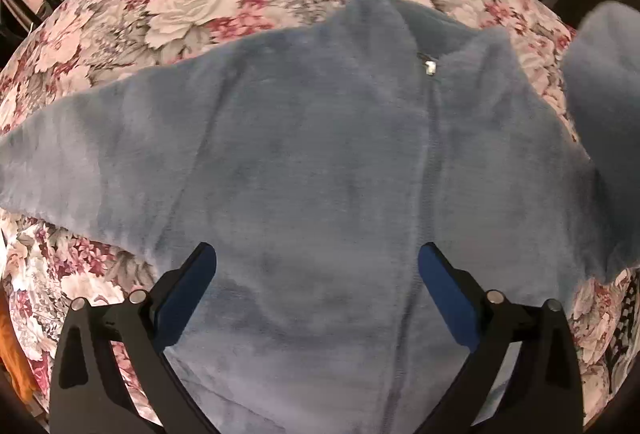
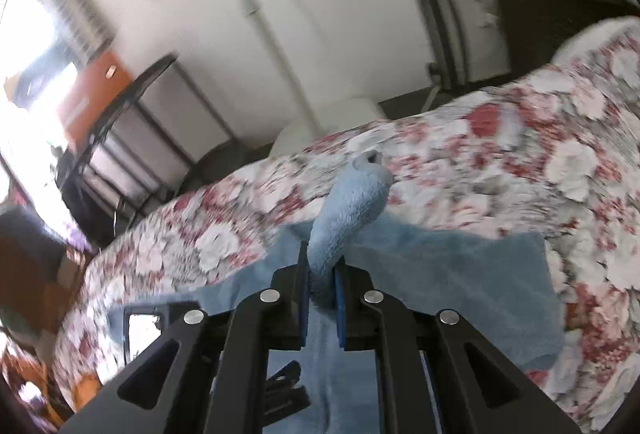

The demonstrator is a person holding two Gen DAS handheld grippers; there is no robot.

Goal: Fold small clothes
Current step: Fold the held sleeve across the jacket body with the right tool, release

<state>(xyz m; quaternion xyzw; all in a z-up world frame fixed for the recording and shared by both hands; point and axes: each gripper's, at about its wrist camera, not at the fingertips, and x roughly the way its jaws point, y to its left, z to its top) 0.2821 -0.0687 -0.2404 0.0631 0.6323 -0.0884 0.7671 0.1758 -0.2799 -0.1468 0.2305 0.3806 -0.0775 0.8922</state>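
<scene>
A blue fleece jacket (image 1: 320, 162) lay front-up and spread flat on a floral-covered bed (image 1: 192, 6), zipper closed, ready for folding. The left claw (image 1: 317, 274) hovered above its lower body, fingers wide and holding nothing, probably free to steady the cloth. The right claw (image 2: 321, 276) was clamped narrow on a sleeve (image 2: 348, 210), lifted clear of the bed, seemingly to carry it across the body; the view was blurred.
</scene>
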